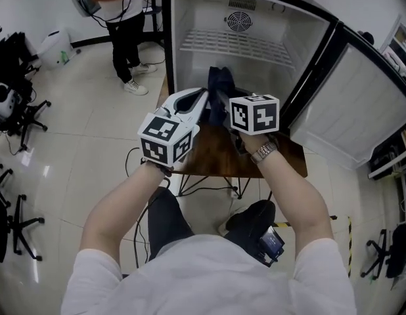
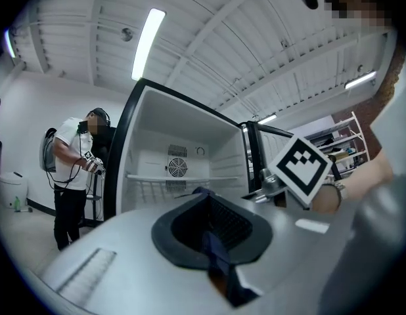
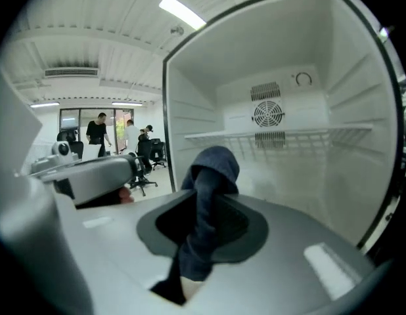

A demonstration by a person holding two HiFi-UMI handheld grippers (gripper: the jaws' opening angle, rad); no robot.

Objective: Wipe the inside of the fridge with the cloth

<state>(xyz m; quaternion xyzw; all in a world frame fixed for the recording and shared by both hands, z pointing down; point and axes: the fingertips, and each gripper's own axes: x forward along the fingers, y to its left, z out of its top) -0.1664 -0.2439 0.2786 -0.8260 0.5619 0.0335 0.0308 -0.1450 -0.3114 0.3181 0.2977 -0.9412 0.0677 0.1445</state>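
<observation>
A dark blue cloth [image 1: 219,87] hangs bunched between my two grippers, in front of the open white fridge [image 1: 190,18]. My right gripper [image 1: 224,105] is shut on a thick fold of it; in the right gripper view the cloth [image 3: 213,176] rises out of the jaws [image 3: 203,225] and droops forward. My left gripper [image 1: 204,104] sits close beside it, shut on a thin strip of the same cloth [image 2: 215,248] that runs through its jaws [image 2: 213,231]. Both point into the fridge, whose wire shelf [image 1: 236,44] and fan grille [image 1: 238,21] are bare.
The fridge stands on a brown wooden table [image 1: 216,156], its door [image 1: 354,104] swung open to the right. A person [image 1: 124,18] stands at the back left beside the fridge. Office chairs [image 1: 19,110] stand along the left on the tiled floor.
</observation>
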